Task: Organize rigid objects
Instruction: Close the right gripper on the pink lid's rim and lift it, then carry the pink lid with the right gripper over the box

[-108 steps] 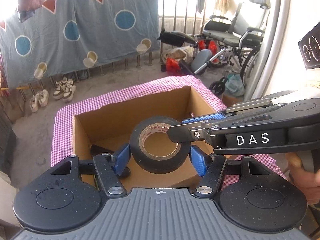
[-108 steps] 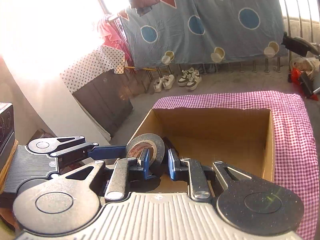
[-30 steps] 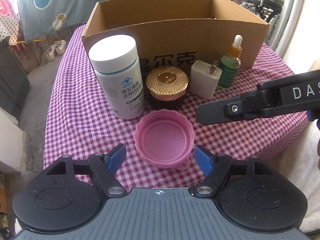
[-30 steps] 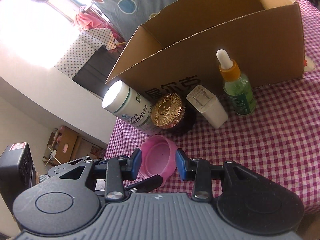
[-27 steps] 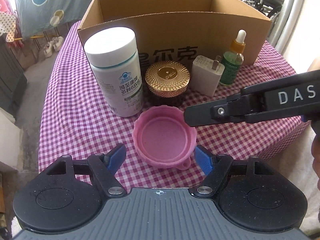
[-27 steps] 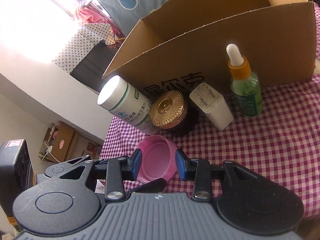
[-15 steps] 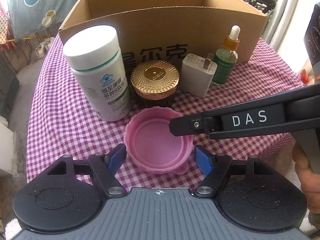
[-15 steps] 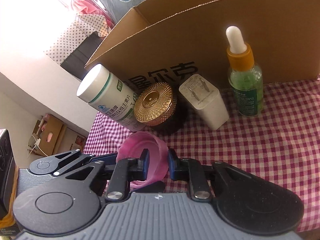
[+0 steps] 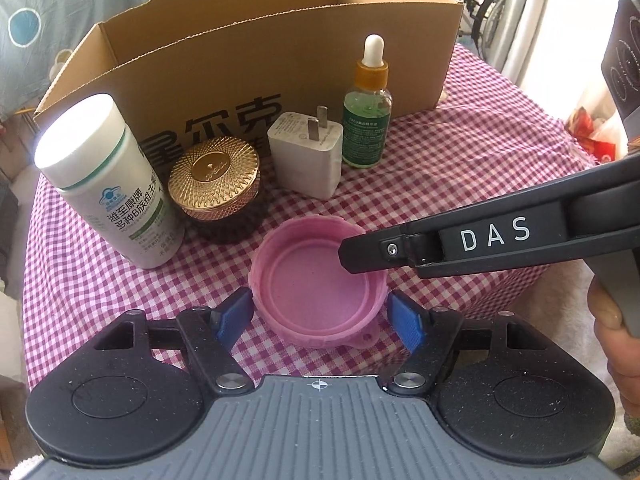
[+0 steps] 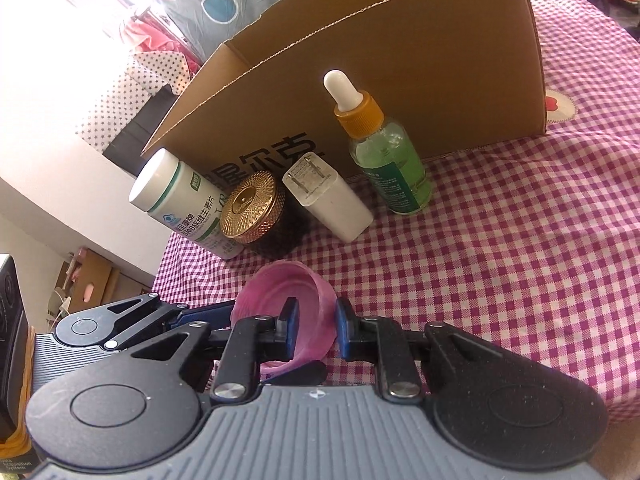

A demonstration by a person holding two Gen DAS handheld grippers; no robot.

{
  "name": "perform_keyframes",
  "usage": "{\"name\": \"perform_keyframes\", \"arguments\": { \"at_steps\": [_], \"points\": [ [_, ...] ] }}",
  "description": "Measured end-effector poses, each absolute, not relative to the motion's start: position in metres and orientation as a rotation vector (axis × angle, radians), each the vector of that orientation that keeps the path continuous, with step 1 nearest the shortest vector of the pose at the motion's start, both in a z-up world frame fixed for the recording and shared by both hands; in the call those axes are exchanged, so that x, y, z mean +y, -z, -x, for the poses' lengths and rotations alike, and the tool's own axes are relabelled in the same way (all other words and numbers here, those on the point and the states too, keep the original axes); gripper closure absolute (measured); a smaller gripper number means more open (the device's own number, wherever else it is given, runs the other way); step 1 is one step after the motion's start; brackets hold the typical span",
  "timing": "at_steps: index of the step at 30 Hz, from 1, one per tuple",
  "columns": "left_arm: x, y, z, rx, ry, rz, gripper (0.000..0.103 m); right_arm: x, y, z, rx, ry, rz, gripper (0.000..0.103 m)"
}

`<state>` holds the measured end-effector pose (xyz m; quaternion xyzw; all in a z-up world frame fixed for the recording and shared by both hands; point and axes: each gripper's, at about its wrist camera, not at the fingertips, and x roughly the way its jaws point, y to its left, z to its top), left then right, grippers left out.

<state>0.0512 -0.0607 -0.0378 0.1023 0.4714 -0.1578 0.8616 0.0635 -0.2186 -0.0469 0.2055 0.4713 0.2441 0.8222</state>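
My left claw (image 9: 318, 316) stands wide apart low in the left wrist frame, its blue pads on either side of the pink cup (image 9: 318, 282) without touching it. The cup rests on the checked cloth (image 9: 460, 168) at mid-frame.

My right claw (image 10: 312, 330) comes in from the right of that same view as a black bar marked DAS, its tip over the cup's rim. Only the right wrist view shows what it is doing there: its two fingers are drawn close about the cup's near wall, one inside and one outside. Whether the pads truly press the wall I cannot tell, since the wall hides the contact.

The left view gives the row behind the cup in full: white bottle (image 9: 108, 180), gold-lidded jar (image 9: 214, 184), white charger (image 9: 308, 154), green dropper bottle (image 9: 368, 108), all before the cardboard box (image 9: 260, 52).

The box's inside is hidden in both views. In the right view the jar partly covers the bottle's label, and my own claw cuts off the cup's lower half.
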Motion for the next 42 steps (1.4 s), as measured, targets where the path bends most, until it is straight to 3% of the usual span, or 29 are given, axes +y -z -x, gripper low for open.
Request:
{"name": "perform_keyframes", "arguments": {
  "at_steps": [25, 42],
  "points": [
    [-0.057, 0.03, -0.054, 0.967, 0.308, -0.181, 0.031, -0.212, 0.039, -0.061, 0.958, -0.523, -0.413, 0.082],
    [-0.052, -0.024, -0.023, 0.824, 0.299, -0.172, 0.031, -0.213, -0.016, -0.028, 0.807, -0.528, -0.383, 0.081]
  ]
}}
